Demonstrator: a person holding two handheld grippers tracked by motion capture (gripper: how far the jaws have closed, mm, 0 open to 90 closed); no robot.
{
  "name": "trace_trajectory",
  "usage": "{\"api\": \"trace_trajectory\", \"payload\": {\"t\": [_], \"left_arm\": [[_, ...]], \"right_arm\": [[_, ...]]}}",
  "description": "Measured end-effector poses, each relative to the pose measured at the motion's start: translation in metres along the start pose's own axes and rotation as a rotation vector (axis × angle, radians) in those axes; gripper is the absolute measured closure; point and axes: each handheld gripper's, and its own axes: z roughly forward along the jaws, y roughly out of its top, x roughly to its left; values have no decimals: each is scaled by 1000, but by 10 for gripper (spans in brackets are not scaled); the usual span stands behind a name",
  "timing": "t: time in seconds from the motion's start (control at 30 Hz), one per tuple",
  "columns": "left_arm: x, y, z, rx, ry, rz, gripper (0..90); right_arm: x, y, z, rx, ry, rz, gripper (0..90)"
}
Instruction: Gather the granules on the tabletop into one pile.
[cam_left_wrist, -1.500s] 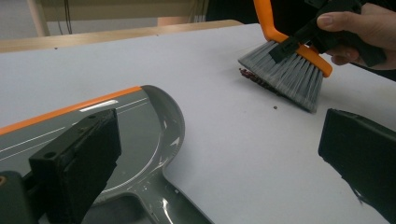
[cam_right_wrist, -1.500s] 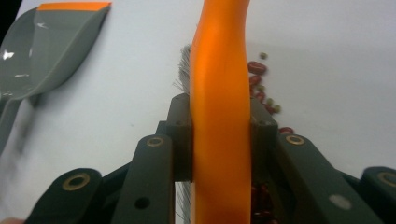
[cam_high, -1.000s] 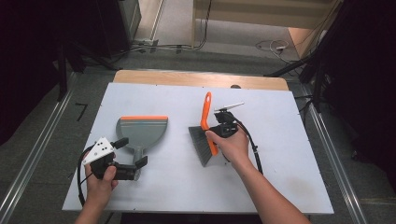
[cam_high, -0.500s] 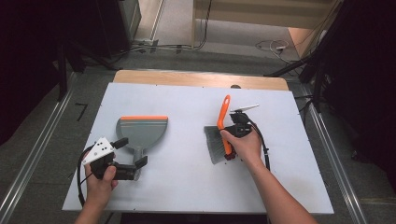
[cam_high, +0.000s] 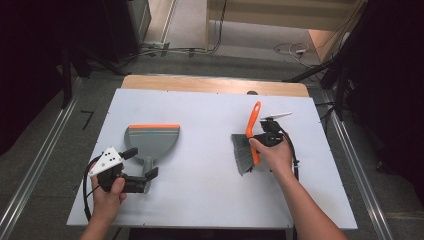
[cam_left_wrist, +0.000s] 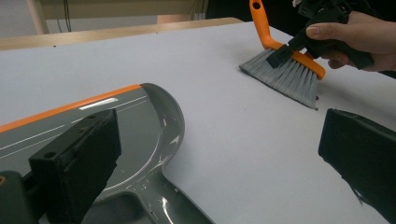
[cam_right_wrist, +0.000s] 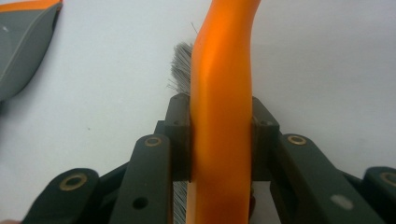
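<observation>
White tabletop (cam_high: 210, 200) under both my claws. Left claw (cam_high: 141, 167) spread, jaws astride dustpan (cam_high: 150, 140) handle, seemingly not touching. Right claw (cam_high: 260, 139) pinching orange brush (cam_high: 248, 145) handle; bristles resting on tabletop, well apart from dustpan.

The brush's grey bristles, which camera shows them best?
The left gripper view: the brush lies side-on there, its bristles fanned on the table. The high view shows them smaller beside the right gripper. In the right gripper view the orange handle hides nearly all, with one tuft peeking out.
</observation>
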Motion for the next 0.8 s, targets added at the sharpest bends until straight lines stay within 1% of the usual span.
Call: {"api": "trace_trajectory", "payload": {"t": [0.03,0.07,0.13,0.17,0.2,0.23,0.3,0.37,0.4,0.47,0.57,0.6,0.67,0.7,0.73,0.77,0.8], "left_arm": [[0,0,0,-1,-1,0,0],[0,0,0,-1,0,0,0],[0,0,0,1,0,0,0],[0,0,1,1,0,1,0],[0,0,1,1,0,1,0],[0,0,1,1,0,0,0],[0,0,1,3,0,0,0],[0,0,1,4,0,-2,0],[0,0,1,4,0,-1,0],[0,0,2,3,0,-2,0],[0,0,2,2,-2,-2,0],[0,0,1,2,-1,-2,0],[1,0,1,4,0,-2,0],[1,0,2,5,0,-3,0],[1,-1,2,5,0,-4,0],[1,-1,3,8,-2,-3,0],[0,-1,3,8,-3,-5,0]], "right_arm": [[-2,0,-1,-1,-2,-1,669],[-4,1,-3,-2,9,6,670],[-6,1,-7,-16,50,28,675],[-7,1,-9,-20,62,28,677],[-7,2,-12,-26,85,22,679],[-6,2,-14,-30,93,15,679],[-2,4,-21,-28,100,-11,680],[4,6,-29,-26,129,-58,680],[7,6,-33,-22,130,-87,680],[15,7,-42,-21,113,-181,681],[27,4,-53,12,81,-363,681],[30,2,-56,34,66,-423,682],[38,-4,-60,73,18,-532,682],[41,-8,-61,98,10,-577,682],[43,-12,-61,121,11,-615,683],[45,-16,-61,134,2,-664,682],[47,-21,-60,149,-17,-718,683]]}}
